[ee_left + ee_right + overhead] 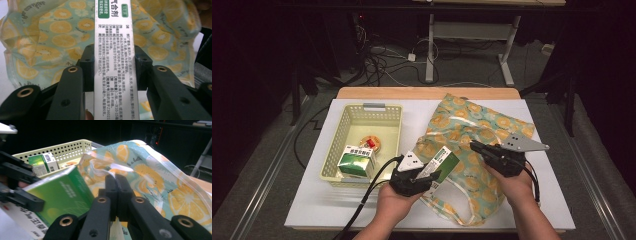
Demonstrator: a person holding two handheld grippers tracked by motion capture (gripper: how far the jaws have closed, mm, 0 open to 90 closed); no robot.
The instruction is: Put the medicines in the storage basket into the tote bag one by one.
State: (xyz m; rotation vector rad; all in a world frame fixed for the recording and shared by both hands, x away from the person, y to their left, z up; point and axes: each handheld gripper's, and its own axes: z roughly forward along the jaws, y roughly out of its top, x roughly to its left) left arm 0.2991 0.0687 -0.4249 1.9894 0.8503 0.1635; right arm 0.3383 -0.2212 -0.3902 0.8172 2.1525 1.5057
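A green and white medicine box [439, 162] is clamped between the jaws of my left gripper [424, 175], its printed white side [115, 62] facing that gripper's camera. The box tilts toward a fabric bag printed with orange slices [477, 125] that lies on the table to the right. From the left gripper view, the bag [50, 32] spreads out just beyond the left gripper [115, 57]. My right gripper [479, 148] is shut on the bag's edge; its jaws [116, 181] pinch the cloth [150, 172], with the green box [62, 195] close at their left.
A pale yellow perforated basket [343, 131] stands at the left of the white tabletop [312, 200]. It holds a second green and white box [356, 162] and a small round item [372, 144]. Beyond the table are desk legs and cables on the floor.
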